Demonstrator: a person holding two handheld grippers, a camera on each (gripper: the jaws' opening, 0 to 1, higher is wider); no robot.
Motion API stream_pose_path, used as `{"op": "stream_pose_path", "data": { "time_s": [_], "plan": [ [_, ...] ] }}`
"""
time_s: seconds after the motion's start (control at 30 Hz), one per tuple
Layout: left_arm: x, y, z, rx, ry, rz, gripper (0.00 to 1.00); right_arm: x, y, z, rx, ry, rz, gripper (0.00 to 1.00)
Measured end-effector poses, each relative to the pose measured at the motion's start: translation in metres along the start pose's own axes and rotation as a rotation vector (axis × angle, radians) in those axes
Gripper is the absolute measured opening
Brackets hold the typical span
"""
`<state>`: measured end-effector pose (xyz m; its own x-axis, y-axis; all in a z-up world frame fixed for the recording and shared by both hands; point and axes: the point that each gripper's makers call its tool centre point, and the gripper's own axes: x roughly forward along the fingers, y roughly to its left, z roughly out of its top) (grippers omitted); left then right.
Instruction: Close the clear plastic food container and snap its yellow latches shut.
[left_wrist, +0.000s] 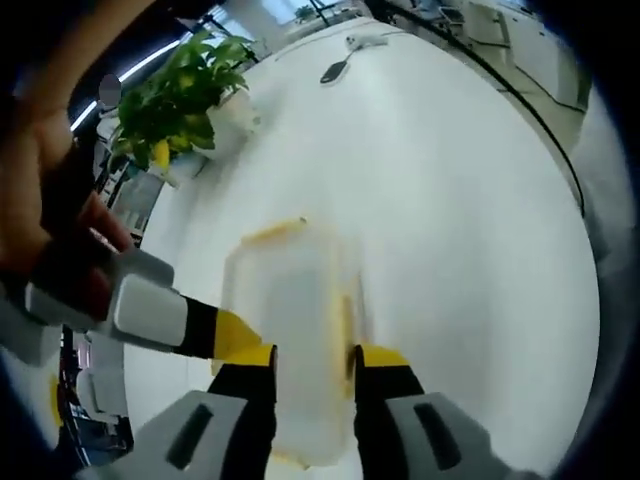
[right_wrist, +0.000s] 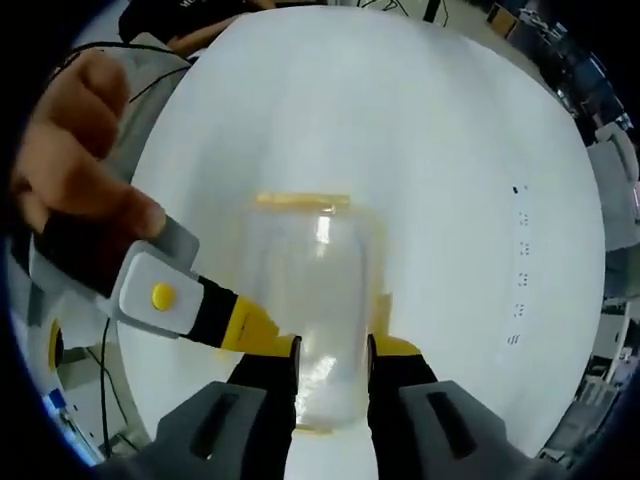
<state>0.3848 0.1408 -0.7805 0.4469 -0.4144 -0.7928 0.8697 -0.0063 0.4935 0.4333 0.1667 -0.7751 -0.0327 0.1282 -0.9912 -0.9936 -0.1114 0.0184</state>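
Observation:
The clear plastic container (left_wrist: 295, 330) lies on the white table, blurred, with a yellow latch (left_wrist: 275, 232) at its far end and another along its right side. My left gripper (left_wrist: 315, 360) has its jaws close against both sides of the container's near end. In the right gripper view the container (right_wrist: 310, 290) shows a yellow latch (right_wrist: 300, 200) at the far end, and my right gripper (right_wrist: 332, 350) clamps its near end the same way. A hand-held gripper's yellow tip (right_wrist: 250, 330) comes in from the left and touches the container's left side; its yellow tip (left_wrist: 235, 335) also shows in the left gripper view.
A potted plant (left_wrist: 190, 95) stands at the table's far left edge. A dark flat object (left_wrist: 335, 70) and a white one (left_wrist: 365, 40) lie at the far end. The round white table (right_wrist: 460, 150) spreads to the right. A hand (right_wrist: 70, 170) grips the incoming gripper.

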Motion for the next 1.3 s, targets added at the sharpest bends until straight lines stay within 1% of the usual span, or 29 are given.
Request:
{"op": "stream_pose_path", "data": {
  "time_s": [0.03,0.17,0.2,0.27,0.47,0.6,0.77,0.9,0.93,0.97,1.0,1.03,1.1,1.13,1.2,1.23,1.27,1.3],
  "plan": [
    [0.001,0.0,0.001,0.013,-0.001,-0.007,0.24,0.0,0.0,0.0,-0.004,-0.003,0.003,0.24],
    [0.001,0.0,0.001,0.016,0.007,-0.009,0.25,-0.001,0.001,-0.003,-0.009,-0.023,-0.008,0.24],
    [0.002,0.0,0.0,0.018,0.009,-0.007,0.25,-0.001,0.002,-0.004,0.002,-0.036,-0.008,0.24],
    [0.002,-0.001,-0.001,0.049,0.016,0.004,0.25,-0.002,0.001,-0.005,-0.008,-0.057,-0.007,0.25],
    [0.002,0.0,-0.001,0.049,0.026,0.015,0.25,-0.003,0.0,-0.006,-0.012,-0.095,-0.011,0.25],
    [0.002,0.0,-0.001,0.046,0.032,0.021,0.25,-0.002,0.001,-0.005,-0.019,-0.101,-0.016,0.25],
    [0.002,0.0,-0.001,0.044,0.038,0.024,0.25,-0.003,0.0,-0.004,-0.047,-0.115,-0.045,0.27],
    [0.002,0.0,-0.001,0.047,0.037,0.028,0.25,-0.003,-0.001,-0.003,-0.039,-0.125,-0.038,0.27],
    [0.002,0.0,-0.001,0.048,0.036,0.029,0.25,-0.003,-0.001,-0.003,-0.044,-0.12,-0.048,0.28],
    [0.002,0.0,-0.001,0.048,0.036,0.029,0.25,-0.003,-0.001,-0.003,-0.054,-0.12,-0.056,0.3],
    [0.002,0.0,-0.001,0.048,0.036,0.028,0.25,-0.006,-0.01,-0.001,-0.068,-0.116,-0.127,0.34],
    [0.002,-0.001,-0.001,0.048,0.037,0.027,0.25,-0.006,-0.01,-0.002,-0.069,-0.113,-0.129,0.38],
    [0.002,-0.001,-0.001,0.053,0.039,0.027,0.25,-0.003,-0.002,-0.001,-0.067,-0.112,-0.078,0.34],
    [0.002,-0.001,-0.001,0.05,0.037,0.026,0.25,-0.003,-0.001,-0.001,-0.062,-0.111,-0.069,0.33],
    [0.002,-0.001,-0.001,0.048,0.034,0.023,0.25,-0.003,-0.004,-0.002,-0.059,-0.111,-0.078,0.36],
    [0.002,-0.001,-0.002,0.048,0.034,0.022,0.25,-0.003,-0.006,-0.002,-0.05,-0.114,-0.067,0.36],
    [0.002,-0.002,-0.002,0.049,0.035,0.022,0.25,-0.002,-0.004,-0.004,-0.026,-0.12,-0.034,0.35],
    [0.002,-0.002,-0.002,0.048,0.035,0.022,0.25,-0.001,-0.004,-0.004,-0.006,-0.123,-0.016,0.35]
  ]
}}
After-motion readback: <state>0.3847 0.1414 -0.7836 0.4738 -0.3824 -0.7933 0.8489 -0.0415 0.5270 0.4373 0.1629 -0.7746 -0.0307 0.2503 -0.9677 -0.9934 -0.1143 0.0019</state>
